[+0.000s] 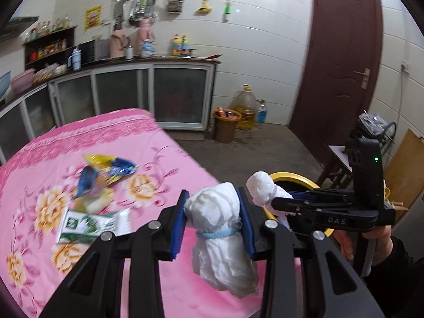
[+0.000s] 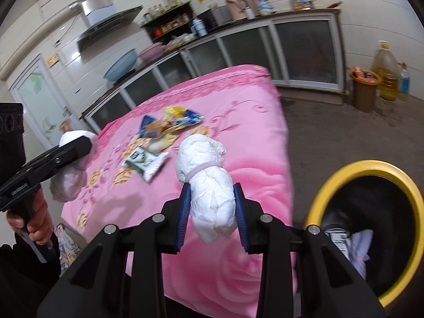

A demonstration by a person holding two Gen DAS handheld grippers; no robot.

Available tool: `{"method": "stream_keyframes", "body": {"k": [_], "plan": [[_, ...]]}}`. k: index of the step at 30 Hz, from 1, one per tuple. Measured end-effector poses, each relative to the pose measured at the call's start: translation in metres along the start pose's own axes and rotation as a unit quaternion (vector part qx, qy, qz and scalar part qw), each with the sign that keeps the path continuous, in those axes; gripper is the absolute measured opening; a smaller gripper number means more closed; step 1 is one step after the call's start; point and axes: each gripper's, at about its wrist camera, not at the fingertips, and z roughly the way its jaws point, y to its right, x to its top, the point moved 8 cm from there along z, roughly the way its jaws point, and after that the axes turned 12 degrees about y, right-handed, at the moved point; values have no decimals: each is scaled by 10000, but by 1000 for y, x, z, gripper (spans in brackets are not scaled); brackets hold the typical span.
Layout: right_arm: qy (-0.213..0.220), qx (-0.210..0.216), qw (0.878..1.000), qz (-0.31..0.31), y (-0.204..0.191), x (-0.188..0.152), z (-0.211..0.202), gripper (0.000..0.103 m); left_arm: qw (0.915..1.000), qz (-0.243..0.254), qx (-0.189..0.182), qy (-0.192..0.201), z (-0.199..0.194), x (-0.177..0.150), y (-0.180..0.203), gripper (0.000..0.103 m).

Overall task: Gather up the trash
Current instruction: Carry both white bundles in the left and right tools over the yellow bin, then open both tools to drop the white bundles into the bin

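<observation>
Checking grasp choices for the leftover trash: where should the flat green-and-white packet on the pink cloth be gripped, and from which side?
The flat green-and-white packet lies flat on the pink floral cloth, so probably pinch its free near corner from above, away from the yellow-and-blue snack wrappers at its far end.

A pink floral table (image 2: 238, 111) carries snack wrappers (image 2: 172, 122) and a green-white packet (image 2: 144, 161).

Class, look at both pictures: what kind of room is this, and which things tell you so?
Most likely a home kitchen: a steel range hood, a long counter with frosted-glass cabinet doors, and a dark shelf of spice jars.
</observation>
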Motion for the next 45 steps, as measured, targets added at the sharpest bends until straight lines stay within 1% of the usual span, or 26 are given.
{"method": "stream_keyframes", "body": {"k": [5,11,16,21,23,26,29,32,35,42,43,44,45], "plan": [[168,-329,9991,212,35,1,-20,31,9996,134,-235,23,16,8,29,34],[395,-820,9947,485,81,-1,-46,31,9984,276,-494,-40,46,9,64,34],[546,-1371,9869,649,120,-5,-63,31,9965,402,-717,-123,71,6,94,34],[526,-1851,9785,742,151,-16,-71,31,9943,470,-946,-169,90,3,123,34],[508,-1884,9772,841,160,-20,-73,31,9934,501,-1011,-181,98,2,133,34],[505,-2103,9724,876,172,-27,-77,31,9926,535,-1072,-212,109,-2,146,34],[472,-2197,9695,976,182,-31,-78,31,9917,518,-1146,-281,118,-6,154,34],[413,-2363,9645,1106,191,-38,-77,31,9908,491,-1200,-395,132,-13,163,34],[349,-2475,9602,1248,201,-42,-77,31,9904,477,-1172,-548,153,-24,168,34],[157,-2718,9523,1380,216,-50,-73,32,9882,389,-1138,-952,190,-51,166,35],[161,-2780,9504,1382,218,-50,-73,34,9880,383,-1127,-989,193,-54,165,38],[159,-2840,9487,1383,220,-51,-74,38,9876,382,-1126,-1026,195,-56,164,41],[173,-2914,9460,1411,221,-52,-76,50,9875,377,-1136,-1027,196,-58,163,51]]}}
